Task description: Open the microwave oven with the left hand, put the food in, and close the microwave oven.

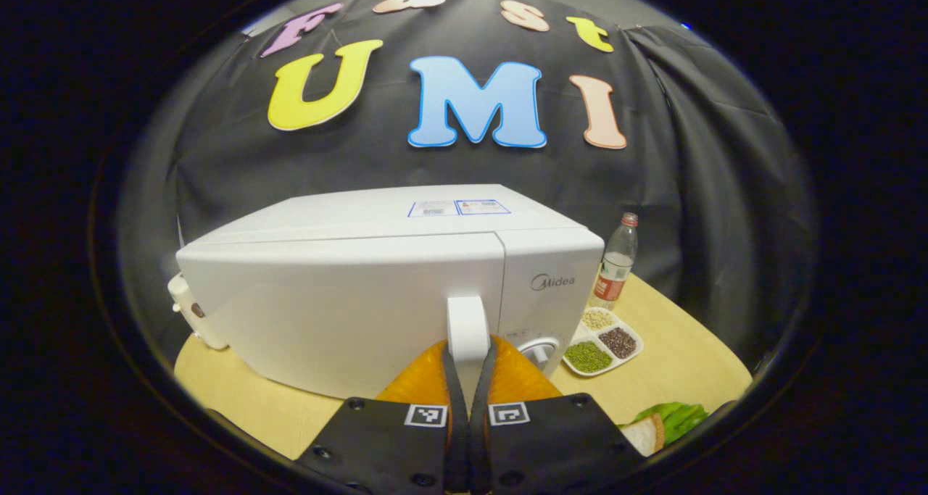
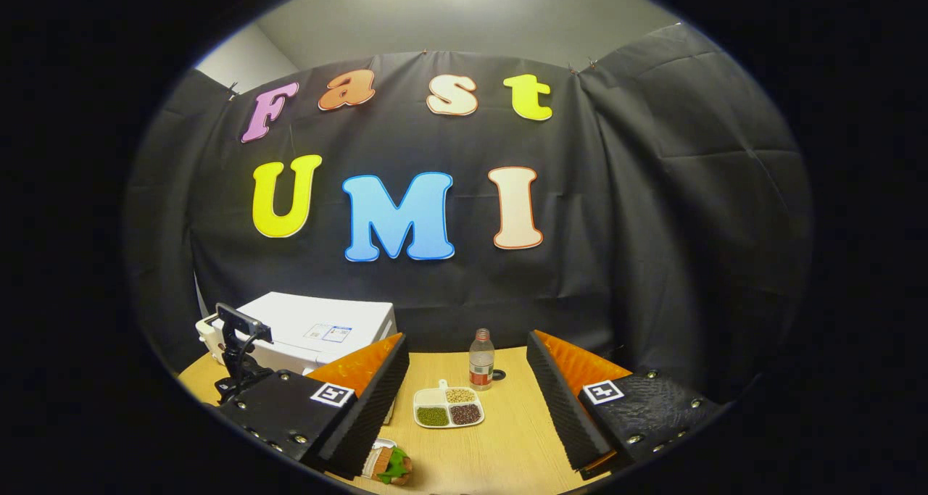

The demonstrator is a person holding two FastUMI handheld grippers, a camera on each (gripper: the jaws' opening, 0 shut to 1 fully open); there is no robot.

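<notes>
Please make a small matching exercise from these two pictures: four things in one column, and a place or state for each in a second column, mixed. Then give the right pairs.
Things:
1. microwave
2. bottle
3. tray
4. right gripper

States:
A. jaws wide apart, holding nothing
B. door closed, with the left gripper shut on its handle
C. upright, near the cloth wall
D. flat on the table, three compartments of grains

Pairs: 1-B, 2-C, 3-D, 4-A
</notes>
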